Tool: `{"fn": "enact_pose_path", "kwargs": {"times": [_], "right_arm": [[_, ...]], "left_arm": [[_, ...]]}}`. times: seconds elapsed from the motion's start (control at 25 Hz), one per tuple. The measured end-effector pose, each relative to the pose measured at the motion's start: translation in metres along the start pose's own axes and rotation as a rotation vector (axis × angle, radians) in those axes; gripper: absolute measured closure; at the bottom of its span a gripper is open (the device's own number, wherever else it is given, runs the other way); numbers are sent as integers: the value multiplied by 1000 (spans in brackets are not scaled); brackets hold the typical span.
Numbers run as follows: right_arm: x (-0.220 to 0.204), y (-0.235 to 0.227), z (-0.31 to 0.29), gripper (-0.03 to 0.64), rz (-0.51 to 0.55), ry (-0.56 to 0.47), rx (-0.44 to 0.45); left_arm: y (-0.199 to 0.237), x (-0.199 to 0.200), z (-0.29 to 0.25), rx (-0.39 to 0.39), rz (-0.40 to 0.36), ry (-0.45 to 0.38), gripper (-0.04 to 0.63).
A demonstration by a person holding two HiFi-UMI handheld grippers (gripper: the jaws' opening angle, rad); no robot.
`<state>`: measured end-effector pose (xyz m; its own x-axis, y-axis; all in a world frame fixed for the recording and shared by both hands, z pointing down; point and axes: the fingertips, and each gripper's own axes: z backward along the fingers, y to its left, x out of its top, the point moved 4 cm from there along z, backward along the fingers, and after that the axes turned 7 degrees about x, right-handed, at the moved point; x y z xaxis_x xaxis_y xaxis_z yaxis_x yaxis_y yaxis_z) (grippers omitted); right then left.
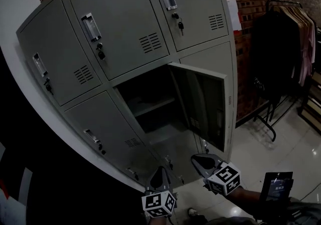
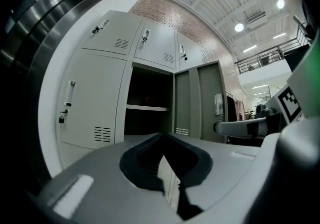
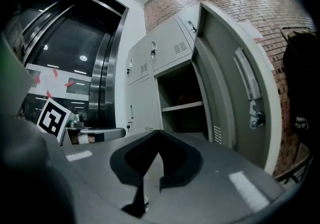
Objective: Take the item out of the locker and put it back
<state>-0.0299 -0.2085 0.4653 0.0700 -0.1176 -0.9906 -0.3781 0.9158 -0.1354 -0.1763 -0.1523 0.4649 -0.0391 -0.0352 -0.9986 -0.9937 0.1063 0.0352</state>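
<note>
**Approach to the open locker, item not yet taken out.**
You hold the left gripper (image 1: 160,175) and right gripper (image 1: 202,161) low before the open compartment (image 1: 165,134), its door (image 1: 203,103) swung aside. Both pairs of jaws are clenched on nothing. A dim reddish shape (image 3: 186,90) above the shelf (image 3: 182,107) may be the item, though it is too dark to confirm. Next, you would likely part one gripper's jaws and reach in level.

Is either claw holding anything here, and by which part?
Nothing is held. The left claw and right claw are both shut and empty, in front of the open grey metal locker.
</note>
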Motion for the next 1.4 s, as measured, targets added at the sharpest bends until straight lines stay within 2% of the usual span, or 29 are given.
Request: {"fn": "enact_pose_path", "kwargs": {"times": [0.32,0.52,0.92,1.4], "right_arm": [[-15,35,53,617,-36,7,40],[-14,56,65,617,-32,7,34],[-19,85,61,617,-31,30,-38],[-27,88,71,617,-30,46,-77]], "left_arm": [[-32,-14,71,37,-5,29,595],[-41,-12,93,4,1,20,595],[-28,-11,108,-95,10,37,595],[-29,-16,108,-145,17,6,595]]}}
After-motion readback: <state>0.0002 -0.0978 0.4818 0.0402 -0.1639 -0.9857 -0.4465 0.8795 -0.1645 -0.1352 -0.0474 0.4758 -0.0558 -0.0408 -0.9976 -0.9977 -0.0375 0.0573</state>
